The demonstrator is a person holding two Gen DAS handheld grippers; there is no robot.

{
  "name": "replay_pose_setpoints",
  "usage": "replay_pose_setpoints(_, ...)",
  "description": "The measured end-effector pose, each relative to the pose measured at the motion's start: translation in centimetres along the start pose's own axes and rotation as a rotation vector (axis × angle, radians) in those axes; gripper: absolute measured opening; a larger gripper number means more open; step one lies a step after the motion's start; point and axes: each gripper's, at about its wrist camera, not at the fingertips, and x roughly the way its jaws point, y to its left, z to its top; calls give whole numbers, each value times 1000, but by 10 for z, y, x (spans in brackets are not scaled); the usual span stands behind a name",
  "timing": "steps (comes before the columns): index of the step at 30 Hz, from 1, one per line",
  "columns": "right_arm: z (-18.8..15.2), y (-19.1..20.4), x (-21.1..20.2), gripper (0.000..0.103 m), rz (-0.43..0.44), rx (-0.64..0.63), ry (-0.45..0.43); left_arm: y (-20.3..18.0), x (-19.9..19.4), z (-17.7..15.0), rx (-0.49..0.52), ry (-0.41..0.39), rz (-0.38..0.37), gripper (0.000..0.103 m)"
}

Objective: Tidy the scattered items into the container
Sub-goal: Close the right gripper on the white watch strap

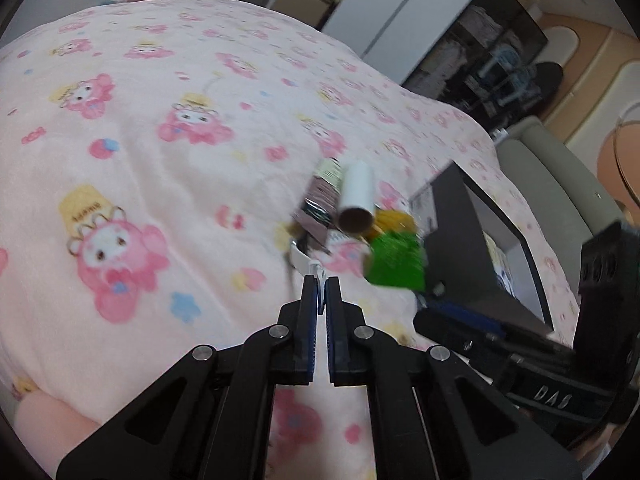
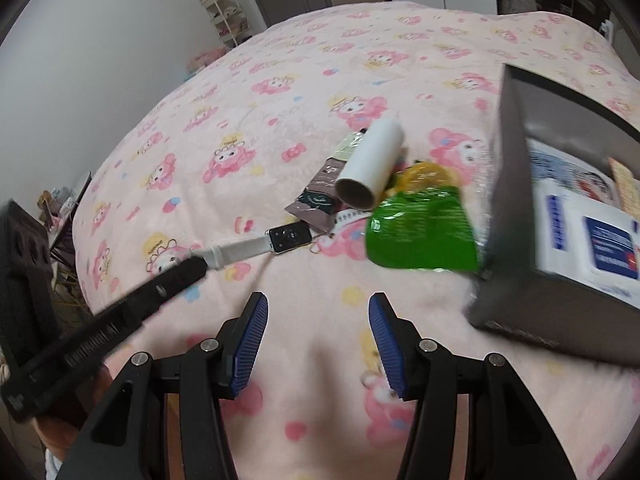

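Observation:
My left gripper (image 1: pixel 321 285) is shut on the white strap (image 1: pixel 305 261) of a smartwatch; in the right wrist view it (image 2: pixel 200 266) holds the strap (image 2: pixel 236 250), and the black watch face (image 2: pixel 289 237) rests on the blanket. A white roll (image 2: pixel 370 166), a brown sachet (image 2: pixel 320 196), a green packet (image 2: pixel 420 236) and a yellow item (image 2: pixel 424 174) lie in a pile beside the grey box (image 2: pixel 504 184). The box holds a white and blue wipes pack (image 2: pixel 588 236). My right gripper (image 2: pixel 318 312) is open and empty, just short of the pile.
A pink cartoon-print blanket (image 2: pixel 280 100) covers the bed. The grey box (image 1: pixel 456 236) stands at the right of the pile. Shelves (image 1: pixel 480 64) and a wardrobe (image 1: pixel 392 12) stand beyond the bed. A white wall (image 2: pixel 100 32) is on the left.

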Motion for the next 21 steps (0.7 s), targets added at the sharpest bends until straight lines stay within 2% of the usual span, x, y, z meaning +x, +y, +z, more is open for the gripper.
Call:
replay_pose_setpoints(6, -15, -17, -41, 50, 28, 49, -44, -47, 13, -25, 78, 68, -68, 2)
replay_pose_setpoints(10, -28, -32, -56, 50, 41, 74, -42, -75, 27, -42, 130, 113, -91, 2)
replay_pose_setpoints(13, -36, -41, -54, 50, 40, 84, -24, -91, 35, -54, 179, 134, -118, 2)
replay_pose_setpoints(21, -43, -52, -3, 50, 70, 93, 84, -94, 56, -72, 237, 214, -78, 3)
